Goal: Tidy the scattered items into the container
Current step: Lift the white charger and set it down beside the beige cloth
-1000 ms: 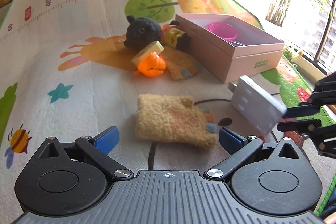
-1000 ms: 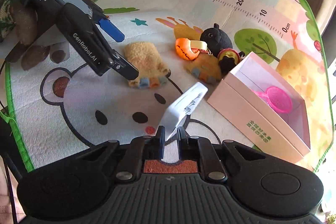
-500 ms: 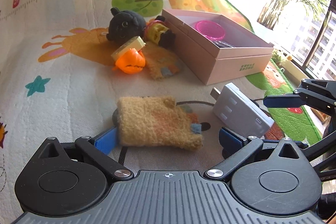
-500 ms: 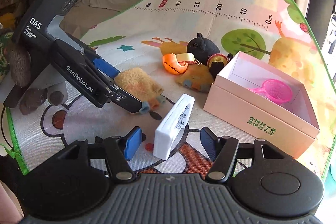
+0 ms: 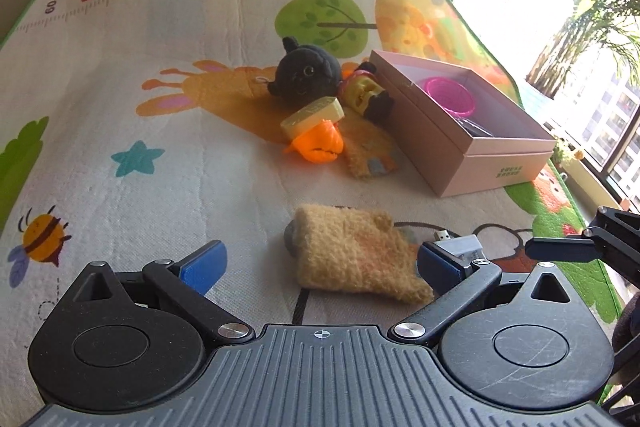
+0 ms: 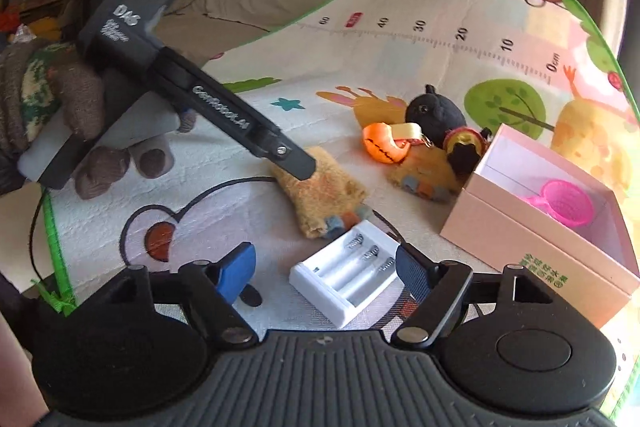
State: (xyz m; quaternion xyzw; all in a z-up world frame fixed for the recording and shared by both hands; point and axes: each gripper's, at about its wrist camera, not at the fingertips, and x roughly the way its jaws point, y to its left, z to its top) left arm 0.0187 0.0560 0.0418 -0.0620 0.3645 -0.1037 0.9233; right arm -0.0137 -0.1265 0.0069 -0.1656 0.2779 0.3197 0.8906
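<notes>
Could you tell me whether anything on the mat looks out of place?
Yes: the white charger lies face up on the mat between the open right tool's fingers, outside the pink box, its edge touching the fuzzy mitt.

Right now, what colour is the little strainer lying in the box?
Bright pink strainer, inside the pale pink box; clearest in the right wrist view.

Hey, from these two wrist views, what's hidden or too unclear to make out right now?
- White battery charger: left wrist view, mostly hidden behind the left gripper's right finger and the fuzzy yellow mitten.
- Pink box: right wrist view, its near corner runs off the frame edge.
- Dark item beside the pink strainer: left wrist view, the box wall hides most of it.
- Green print on the box: too small to read in either view.
</notes>
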